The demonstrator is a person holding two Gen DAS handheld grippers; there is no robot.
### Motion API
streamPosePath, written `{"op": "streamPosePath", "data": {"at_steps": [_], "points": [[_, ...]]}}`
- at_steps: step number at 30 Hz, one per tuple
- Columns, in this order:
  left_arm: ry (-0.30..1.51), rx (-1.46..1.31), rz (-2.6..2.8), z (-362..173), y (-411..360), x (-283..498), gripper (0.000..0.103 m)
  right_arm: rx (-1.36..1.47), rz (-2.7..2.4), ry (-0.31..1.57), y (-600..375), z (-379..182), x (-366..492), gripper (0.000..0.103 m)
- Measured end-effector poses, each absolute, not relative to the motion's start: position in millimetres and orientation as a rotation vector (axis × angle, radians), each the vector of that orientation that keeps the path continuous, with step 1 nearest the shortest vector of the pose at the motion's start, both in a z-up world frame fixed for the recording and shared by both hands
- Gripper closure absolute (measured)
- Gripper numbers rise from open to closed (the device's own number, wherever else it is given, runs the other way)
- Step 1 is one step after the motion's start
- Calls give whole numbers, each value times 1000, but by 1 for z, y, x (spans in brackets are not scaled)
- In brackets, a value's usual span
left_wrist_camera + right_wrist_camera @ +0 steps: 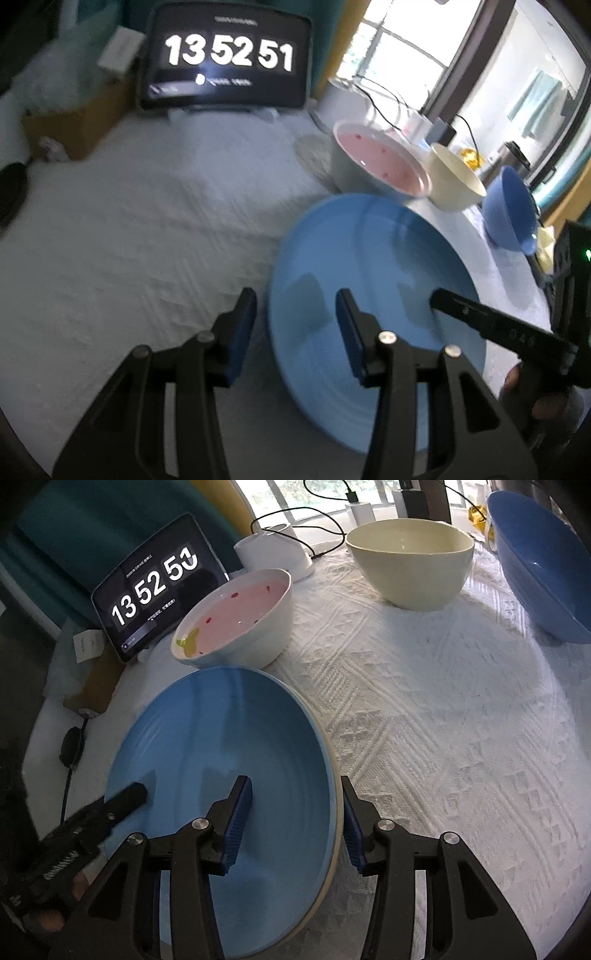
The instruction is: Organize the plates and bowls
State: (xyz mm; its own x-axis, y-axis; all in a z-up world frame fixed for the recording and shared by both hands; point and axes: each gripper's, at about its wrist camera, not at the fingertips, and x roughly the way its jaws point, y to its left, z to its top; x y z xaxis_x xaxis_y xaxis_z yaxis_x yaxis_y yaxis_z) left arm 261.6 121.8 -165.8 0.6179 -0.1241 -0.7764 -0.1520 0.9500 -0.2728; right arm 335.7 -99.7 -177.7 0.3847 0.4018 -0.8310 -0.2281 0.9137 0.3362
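Plate: light blue plate (221, 786) lies on the white tablecloth (443, 738), lower left of the right wrist view.
Right gripper (295, 819): jaws apart, straddling the plate's right rim, not pressing.
Left gripper (295, 332): jaws apart, straddling the plate's left rim.
Bowls: pink-lined bowl (240, 624), cream bowl (410, 565), blue bowl (543, 561) across the upper frame.

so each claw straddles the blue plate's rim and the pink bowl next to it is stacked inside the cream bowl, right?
Not quite. The pink bowl stands on its own on the tablecloth, apart from the cream bowl, as the right wrist view shows. Each claw, left and right, does straddle the blue plate's rim.
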Motion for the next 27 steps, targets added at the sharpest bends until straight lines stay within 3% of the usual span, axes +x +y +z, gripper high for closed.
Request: {"op": "streamPosePath", "data": {"at_steps": [11, 27], "points": [[810, -337, 114, -148, 105, 241, 56, 141, 422, 1054, -122, -161, 333, 54], [753, -232, 29, -117, 17, 265, 55, 179, 379, 967, -208, -135, 335, 54]]}}
